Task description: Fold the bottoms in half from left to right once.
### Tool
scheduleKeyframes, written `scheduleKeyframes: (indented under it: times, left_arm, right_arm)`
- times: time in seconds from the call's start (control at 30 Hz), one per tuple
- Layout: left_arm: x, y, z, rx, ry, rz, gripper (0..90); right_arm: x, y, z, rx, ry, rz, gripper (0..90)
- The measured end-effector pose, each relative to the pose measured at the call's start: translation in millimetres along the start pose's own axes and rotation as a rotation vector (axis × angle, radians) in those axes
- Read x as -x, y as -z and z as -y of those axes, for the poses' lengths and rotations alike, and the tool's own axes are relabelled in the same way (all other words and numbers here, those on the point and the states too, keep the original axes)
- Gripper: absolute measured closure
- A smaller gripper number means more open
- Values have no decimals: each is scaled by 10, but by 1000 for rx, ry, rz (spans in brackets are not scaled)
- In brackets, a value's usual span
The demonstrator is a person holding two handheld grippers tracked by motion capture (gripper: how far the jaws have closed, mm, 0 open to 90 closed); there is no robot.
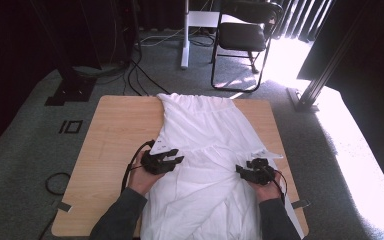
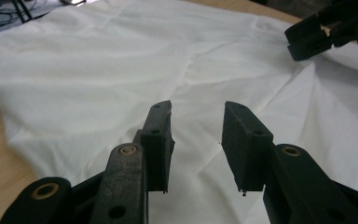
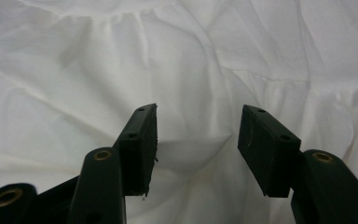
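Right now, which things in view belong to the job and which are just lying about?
In the job:
white garment
left tool, open
right tool, open
wooden table

Lying about:
black chair
floor cables
cable loop

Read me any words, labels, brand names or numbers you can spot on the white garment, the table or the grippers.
None: no readable text in any view.
White garment: plain cloth, no print or tag visible.
Wooden table: bare, unmarked.
Left gripper and right gripper: plain black jaws, no markings.
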State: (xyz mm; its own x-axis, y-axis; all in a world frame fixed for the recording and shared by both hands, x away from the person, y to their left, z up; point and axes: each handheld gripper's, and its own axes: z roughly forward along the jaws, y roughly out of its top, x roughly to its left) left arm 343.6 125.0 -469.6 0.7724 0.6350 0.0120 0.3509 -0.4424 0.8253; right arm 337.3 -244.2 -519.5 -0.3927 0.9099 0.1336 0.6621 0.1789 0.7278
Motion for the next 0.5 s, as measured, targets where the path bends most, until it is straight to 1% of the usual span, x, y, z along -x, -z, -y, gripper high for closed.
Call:
scheduleKeyframes:
  times: [0.07,0.13,0.2,0.23,0.27,0.3,0.33,0.37,0.43,0.5]
  left_arm:
    - [-46,35,101,-7,17,-8,638]
    - [-92,60,187,-16,37,-20,638]
    - [-125,73,250,-15,60,-22,638]
    - [-141,80,279,-17,68,-23,638]
    - [-154,81,311,-17,77,-24,638]
    - [-159,81,325,-19,79,-27,638]
    - [-164,82,339,-24,79,-27,638]
    - [-167,82,349,-25,78,-29,637]
    - [-170,78,354,-23,79,-30,636]
    - [-170,73,350,-21,81,-29,635]
  right_arm:
    - [23,-64,-17,-10,-15,-21,451]
    - [28,-127,-29,-36,-26,-17,438]
    - [33,-190,-29,-55,-28,-31,431]
    - [34,-227,-25,-81,-35,-24,437]
    - [33,-259,-18,-100,-41,-20,479]
    - [23,-273,-9,-105,-30,-24,554]
    - [2,-267,-7,-98,-13,-15,612]
    - [-38,-240,-10,-93,19,4,738]
    - [-137,-140,-24,-57,94,48,874]
    - [-195,-57,-51,-38,147,73,888]
